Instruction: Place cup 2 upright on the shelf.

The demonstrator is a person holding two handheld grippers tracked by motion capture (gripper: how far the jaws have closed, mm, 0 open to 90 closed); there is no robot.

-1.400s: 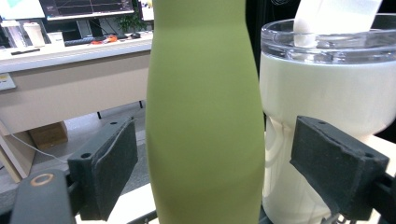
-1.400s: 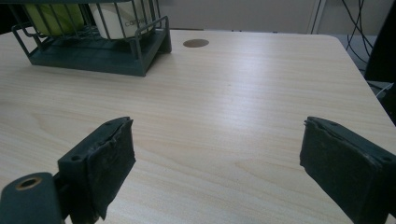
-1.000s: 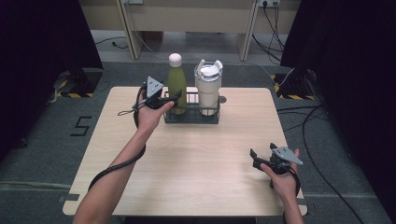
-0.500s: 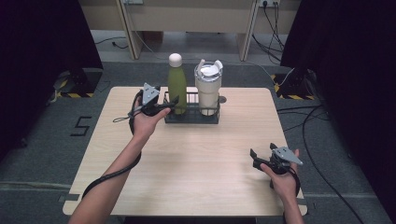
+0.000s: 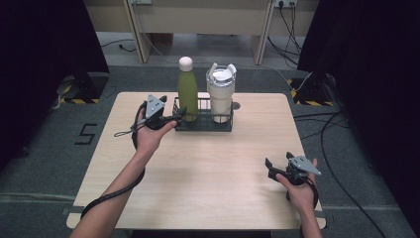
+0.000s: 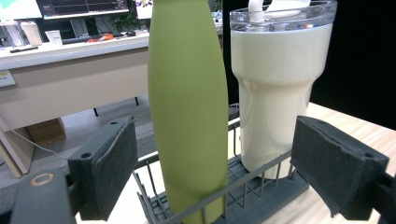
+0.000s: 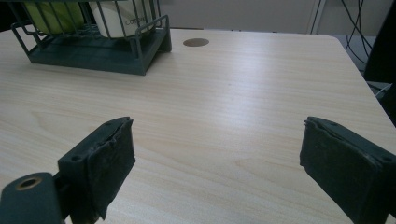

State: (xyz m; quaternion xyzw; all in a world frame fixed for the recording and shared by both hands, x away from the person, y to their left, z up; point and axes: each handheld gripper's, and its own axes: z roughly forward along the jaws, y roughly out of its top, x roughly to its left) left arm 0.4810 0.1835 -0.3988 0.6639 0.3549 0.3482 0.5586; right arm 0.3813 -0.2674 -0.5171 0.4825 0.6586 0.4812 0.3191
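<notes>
Green bottle [image 6: 187,116] upright in rack [image 5: 203,124], left tongs [image 5: 171,118] wide open beside it, right tongs [image 5: 272,166] wide open, empty

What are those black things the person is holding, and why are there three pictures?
Those are grabbing tools, one in each hand, each with two padded jaws that squeeze like big tweezers. One picture comes from a camera up high, looking down on the table. The other two come from small cameras riding on the tools, so you look out between the jaws.

On the table stands a wire rack holding a green bottle and a white cup with a clear lid. The left tool is open and right up by the bottle, with a pad to each side of it, not squeezing. The right tool is open too, above bare table, holding nothing.
</notes>
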